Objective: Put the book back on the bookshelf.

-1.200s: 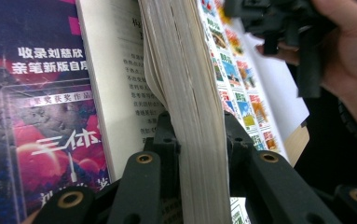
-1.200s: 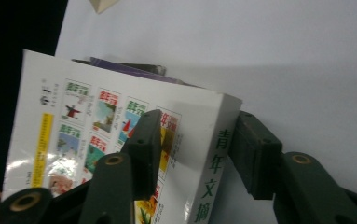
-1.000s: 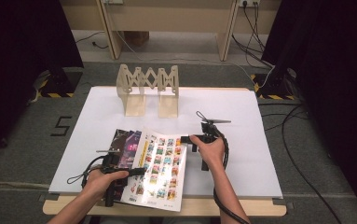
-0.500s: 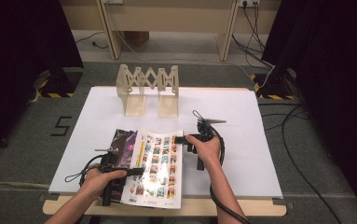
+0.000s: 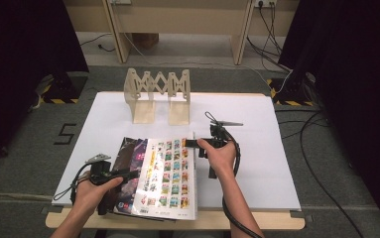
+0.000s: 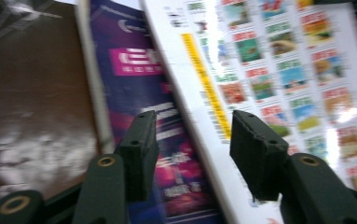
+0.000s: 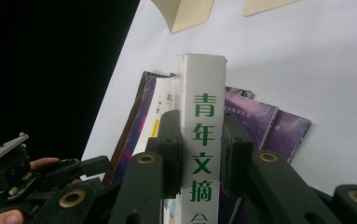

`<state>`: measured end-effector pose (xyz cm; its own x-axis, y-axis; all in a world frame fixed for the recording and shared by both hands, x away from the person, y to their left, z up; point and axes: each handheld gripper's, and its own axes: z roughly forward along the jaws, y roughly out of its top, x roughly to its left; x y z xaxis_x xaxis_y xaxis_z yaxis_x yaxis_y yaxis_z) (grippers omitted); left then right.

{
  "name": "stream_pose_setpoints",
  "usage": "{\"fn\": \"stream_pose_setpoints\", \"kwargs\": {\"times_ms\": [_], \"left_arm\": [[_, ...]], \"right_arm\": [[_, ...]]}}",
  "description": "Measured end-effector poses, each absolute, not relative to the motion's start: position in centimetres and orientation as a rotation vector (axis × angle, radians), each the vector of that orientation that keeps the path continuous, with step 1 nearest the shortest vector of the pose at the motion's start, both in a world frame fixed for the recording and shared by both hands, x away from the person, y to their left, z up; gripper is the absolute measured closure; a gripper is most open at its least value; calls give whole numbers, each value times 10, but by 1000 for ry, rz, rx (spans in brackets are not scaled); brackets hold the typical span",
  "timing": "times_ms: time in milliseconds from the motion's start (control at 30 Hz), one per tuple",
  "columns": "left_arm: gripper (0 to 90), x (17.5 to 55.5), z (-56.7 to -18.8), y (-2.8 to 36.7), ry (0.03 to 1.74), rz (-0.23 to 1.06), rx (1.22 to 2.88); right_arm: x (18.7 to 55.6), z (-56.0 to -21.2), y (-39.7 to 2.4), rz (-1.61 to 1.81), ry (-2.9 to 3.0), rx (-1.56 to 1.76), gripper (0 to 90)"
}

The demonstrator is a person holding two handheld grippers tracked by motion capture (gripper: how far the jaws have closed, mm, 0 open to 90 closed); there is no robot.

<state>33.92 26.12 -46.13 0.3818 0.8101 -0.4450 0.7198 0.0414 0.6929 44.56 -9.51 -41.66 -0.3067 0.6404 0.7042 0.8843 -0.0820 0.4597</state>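
Leftmost, the left gripper [image 5: 120, 174] is held in the person's left hand [image 5: 94, 191] at the left edge of a stack of magazines on the white counter [image 5: 257, 144]. Its jaws have just been opening and are seen parted in the left gripper view, released above the purple-covered magazine [image 6: 167, 135], with nothing pressed between the pads. On top of that stack the white magazine [image 5: 170, 176] with rows of small coloured pictures is lifted by its right side, so it is tilted over the darker covers beneath. At the right edge of the white magazine the right gripper [image 5: 197, 144] is found, held in the right hand [image 5: 220, 156]. Its jaws have just been closing and are clenched on the magazine's white spine [image 7: 202, 154], which bears green characters. Behind the stack, well apart from it, a wooden rack [image 5: 158, 94] is set upright on the counter.
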Motion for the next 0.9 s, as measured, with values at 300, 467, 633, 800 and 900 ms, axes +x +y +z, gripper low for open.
{"fn": "stream_pose_setpoints", "kwargs": {"times_ms": [300,467,633,800,900], "left_arm": [[403,338,-459,265,1375,251,1714],[403,336,-456,267,1370,288,1689],[403,336,-453,269,1366,298,1679],[410,336,-453,269,1363,306,1675],[412,336,-454,268,1366,298,1683]], "right_arm": [[439,-397,-90,-1383,-2013,-1665,738],[435,-382,-84,-1418,-2066,-1657,738],[433,-370,-82,-1455,-2095,-1663,739],[430,-360,-81,-1508,-2112,-1673,739],[428,-352,-82,-1547,-2126,-1688,739]]}}
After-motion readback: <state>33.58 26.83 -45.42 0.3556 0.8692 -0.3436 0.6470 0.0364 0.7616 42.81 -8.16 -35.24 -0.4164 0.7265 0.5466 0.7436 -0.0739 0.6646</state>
